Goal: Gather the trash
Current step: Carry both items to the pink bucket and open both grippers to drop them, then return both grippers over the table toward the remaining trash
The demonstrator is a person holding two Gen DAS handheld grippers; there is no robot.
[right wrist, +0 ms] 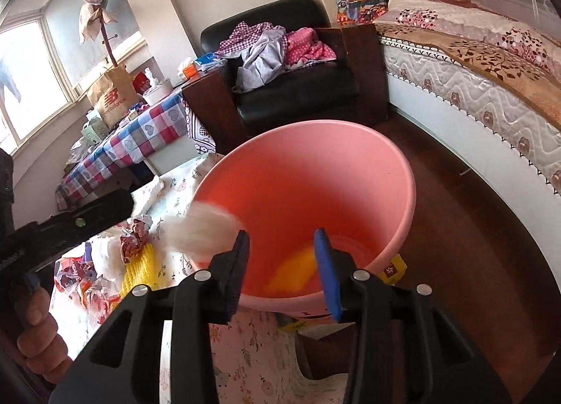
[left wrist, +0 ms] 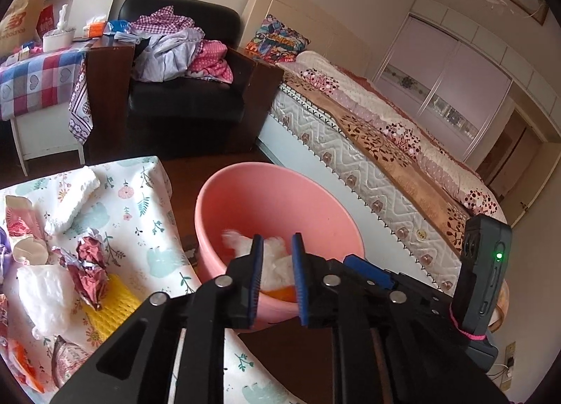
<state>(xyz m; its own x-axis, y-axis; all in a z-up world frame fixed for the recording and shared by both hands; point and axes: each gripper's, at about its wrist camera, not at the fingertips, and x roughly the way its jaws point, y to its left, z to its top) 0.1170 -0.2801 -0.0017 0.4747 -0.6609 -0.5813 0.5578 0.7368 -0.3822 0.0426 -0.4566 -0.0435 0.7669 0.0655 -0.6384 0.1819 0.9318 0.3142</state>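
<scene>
A pink bin point(left wrist: 280, 193) stands on the floor beside the floral-cloth table point(left wrist: 147, 228). My left gripper point(left wrist: 277, 264) is open over the bin's near rim; a white wad of tissue point(left wrist: 273, 257), blurred, is between and beyond its fingers, apart from the pads, over the bin with yellow trash point(left wrist: 280, 293) at the bottom. My right gripper point(right wrist: 282, 264) is open and empty above the bin point(right wrist: 308, 186). The white wad point(right wrist: 200, 228) shows blurred at the bin's left rim. Crumpled red foil point(left wrist: 87, 271), white tissue point(left wrist: 45, 295) and yellow foam net point(left wrist: 108, 302) lie on the table.
A black armchair point(left wrist: 186, 99) heaped with clothes stands behind the bin, a bed point(left wrist: 385, 144) runs along the right. A checked-cloth table point(left wrist: 31, 85) with clutter is at the far left. More wrappers point(right wrist: 80, 274) lie on the floral table.
</scene>
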